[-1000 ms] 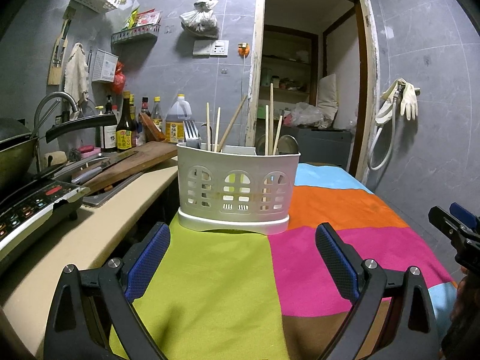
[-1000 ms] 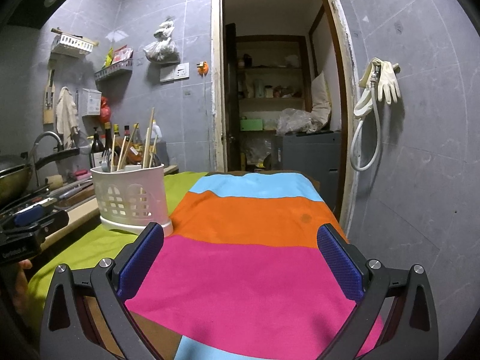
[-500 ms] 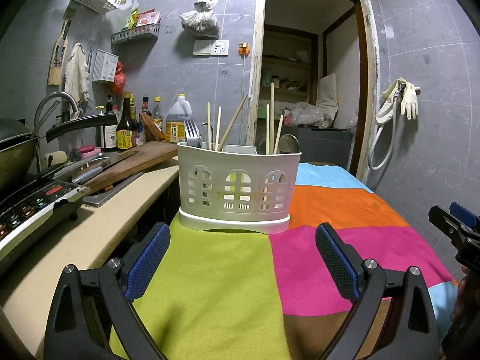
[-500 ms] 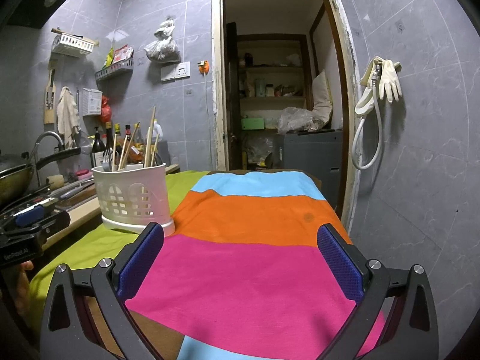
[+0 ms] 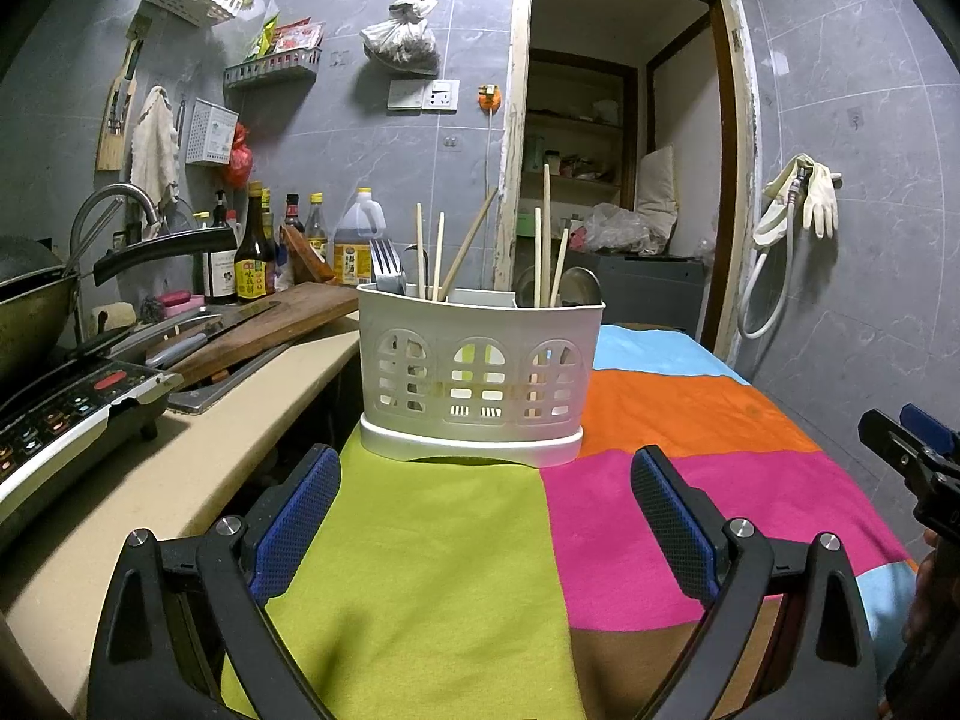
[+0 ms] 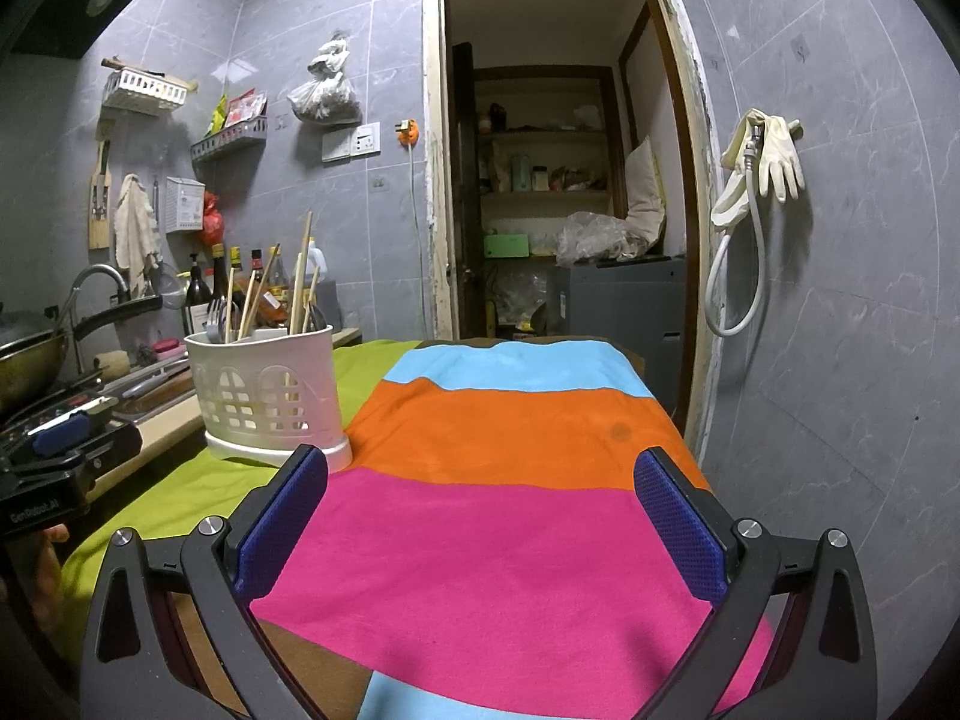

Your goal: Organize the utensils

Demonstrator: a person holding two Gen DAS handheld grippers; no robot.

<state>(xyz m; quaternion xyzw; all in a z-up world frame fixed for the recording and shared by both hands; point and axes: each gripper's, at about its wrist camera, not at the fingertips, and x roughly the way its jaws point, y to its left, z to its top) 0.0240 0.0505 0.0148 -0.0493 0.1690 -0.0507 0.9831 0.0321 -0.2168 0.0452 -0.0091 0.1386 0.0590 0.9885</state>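
Utensils are already standing in the caddy; none lies loose on the cloth in either view. Nearest, the left gripper is spread wide and holds nothing, low over the green patch, aimed square at the caddy front. The right gripper is likewise wide and empty, over the pink stripe, with the caddy off to its left. Beyond them, the caddy sits on the cloth near the counter edge: a fork and chopsticks on its left side, more chopsticks and a spoon on its right. Judgement: sorting by compartment looks to be the step, or the task is near done; which divider holds what cannot be told. For any regrouping, approach from above, pinch one handle high, lift straight up, and steady the light caddy with the other gripper to prevent tipping.
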